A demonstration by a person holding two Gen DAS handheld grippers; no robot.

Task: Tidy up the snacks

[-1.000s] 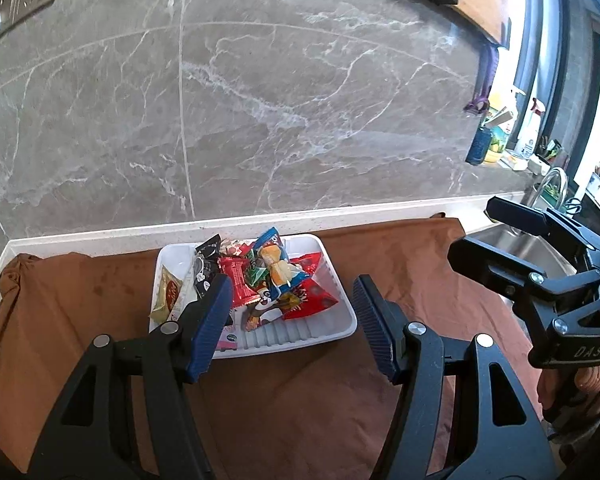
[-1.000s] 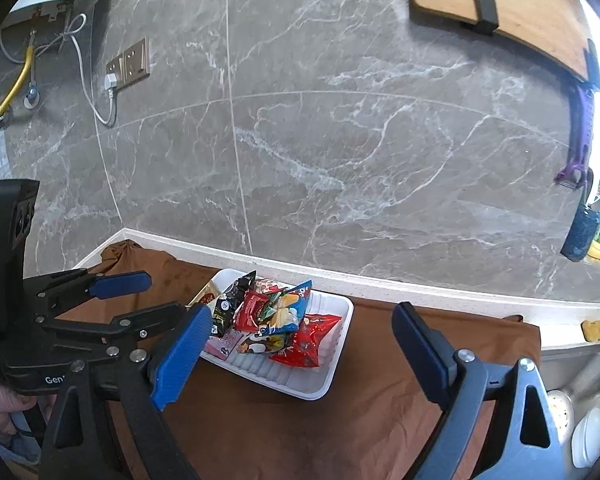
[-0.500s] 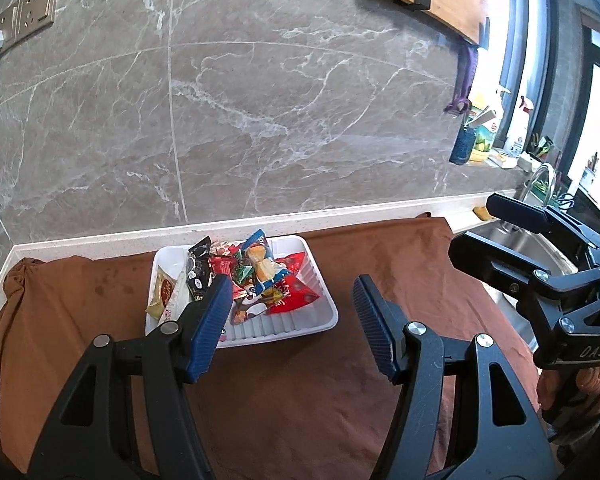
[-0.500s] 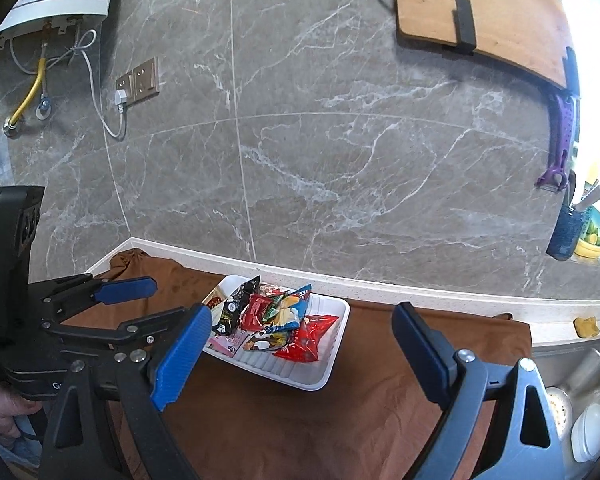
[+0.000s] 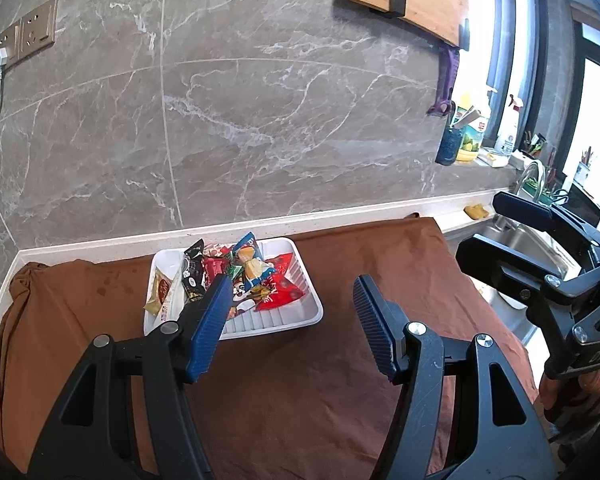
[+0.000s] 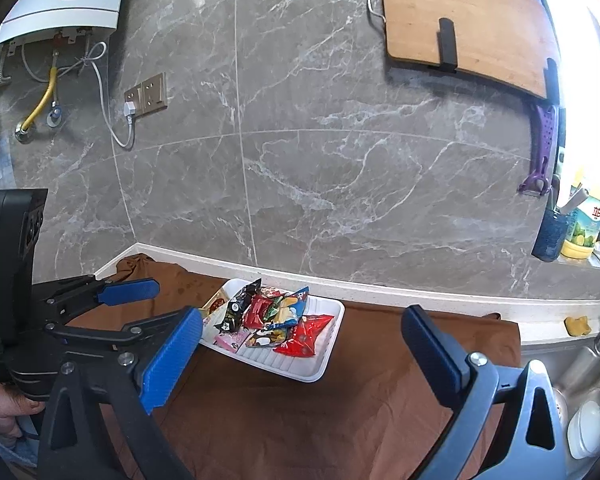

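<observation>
**Two grippers hanging over the cloth**

Both are carrying nothing: the left gripper (image 5: 290, 322) is holding its jaws spread, the right gripper (image 6: 300, 354) is opening its jaws wider. Beyond them, snack packets (image 6: 274, 318) are lying piled in a white tray (image 6: 332, 336) on the brown cloth (image 5: 340, 400), near the wall.

Bare brown cloth (image 5: 340, 380) on the table lies open between my claws and the white tray (image 5: 296, 322), so the near approach is free. The marble wall (image 5: 280, 120) closes off the far side just behind the tray, and the sink (image 6: 580, 364) bounds the right.
</observation>
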